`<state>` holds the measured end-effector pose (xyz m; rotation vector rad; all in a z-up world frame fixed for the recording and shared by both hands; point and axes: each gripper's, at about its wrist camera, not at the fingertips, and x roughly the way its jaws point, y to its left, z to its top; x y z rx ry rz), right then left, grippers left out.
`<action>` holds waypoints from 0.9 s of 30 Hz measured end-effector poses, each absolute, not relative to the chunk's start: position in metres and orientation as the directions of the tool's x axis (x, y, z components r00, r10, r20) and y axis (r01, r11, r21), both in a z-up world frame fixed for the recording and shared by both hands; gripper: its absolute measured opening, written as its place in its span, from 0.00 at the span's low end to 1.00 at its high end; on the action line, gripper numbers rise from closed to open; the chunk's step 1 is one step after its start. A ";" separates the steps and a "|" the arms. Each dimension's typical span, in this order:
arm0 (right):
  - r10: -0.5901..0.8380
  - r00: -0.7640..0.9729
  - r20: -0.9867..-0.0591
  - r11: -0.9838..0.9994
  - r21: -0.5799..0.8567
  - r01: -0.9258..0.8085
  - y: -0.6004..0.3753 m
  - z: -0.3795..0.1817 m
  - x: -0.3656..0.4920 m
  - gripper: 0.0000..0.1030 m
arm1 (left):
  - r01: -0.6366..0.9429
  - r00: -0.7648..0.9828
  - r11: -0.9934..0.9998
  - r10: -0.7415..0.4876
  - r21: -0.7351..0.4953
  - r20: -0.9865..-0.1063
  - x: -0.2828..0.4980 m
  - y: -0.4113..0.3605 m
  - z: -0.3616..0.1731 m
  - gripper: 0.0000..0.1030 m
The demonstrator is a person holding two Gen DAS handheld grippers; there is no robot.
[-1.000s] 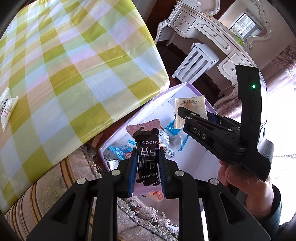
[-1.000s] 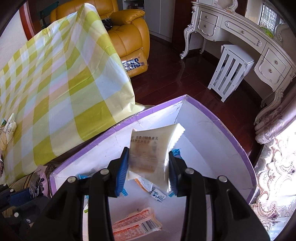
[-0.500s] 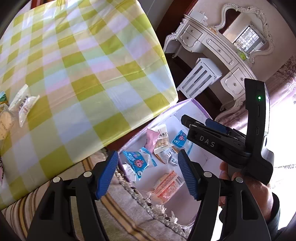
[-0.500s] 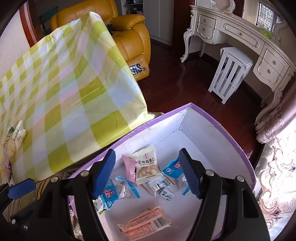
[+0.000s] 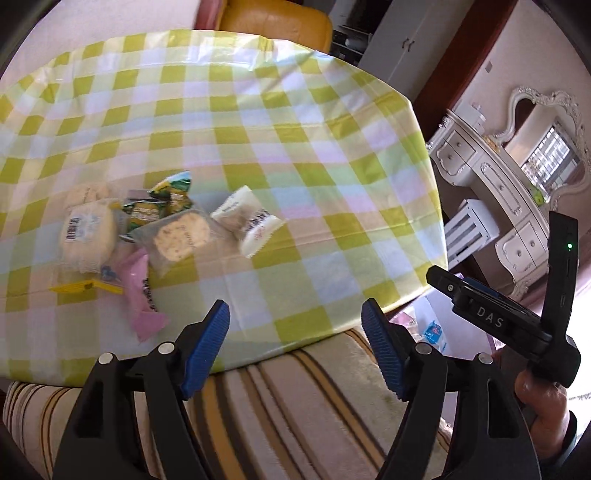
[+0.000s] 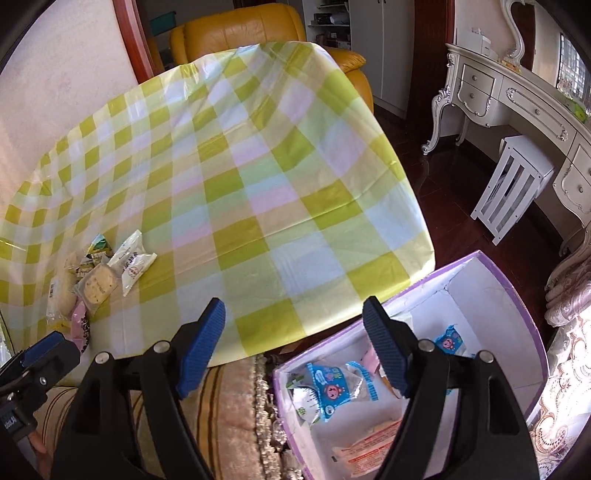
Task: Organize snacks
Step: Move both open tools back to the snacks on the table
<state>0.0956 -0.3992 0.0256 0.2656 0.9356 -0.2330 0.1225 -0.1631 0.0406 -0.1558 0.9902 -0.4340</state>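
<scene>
Snacks lie split: several packets rest in the purple box (image 6: pixel 517 280) beside the surface (image 6: pixel 258 184), while a pile (image 5: pixel 155 229) waits on the checked cloth. Left gripper (image 5: pixel 295 347) and right gripper (image 6: pixel 295 343) hang wide open, fingers empty.

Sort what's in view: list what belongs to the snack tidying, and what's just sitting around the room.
Job:
- snack pile on the checked tablecloth
- purple box, already holding blue packets
- left gripper and right gripper, both open and empty

Just there:
- orange armchair
- white stool
- white dresser
- striped rug
</scene>
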 end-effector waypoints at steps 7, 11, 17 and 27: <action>-0.043 0.631 -0.774 0.951 0.162 0.263 -0.352 0.030 0.119 0.75 | 0.080 0.591 0.937 -0.319 -0.340 -0.741 0.141 -0.070 0.039 0.71; -0.051 0.671 -0.739 0.957 0.156 0.245 -0.331 0.032 0.133 0.75 | -0.017 0.611 0.939 -0.262 -0.343 -0.747 0.154 -0.028 0.032 0.77; -0.039 0.669 -0.742 0.972 0.128 0.198 -0.309 0.024 0.161 0.75 | -0.054 0.589 0.938 -0.246 -0.342 -0.769 0.178 -0.003 0.017 0.84; -0.023 0.631 -0.775 0.993 0.057 0.106 -0.275 0.007 0.194 0.75 | -0.042 0.517 0.956 -0.227 -0.289 -0.825 0.214 -0.011 -0.009 0.85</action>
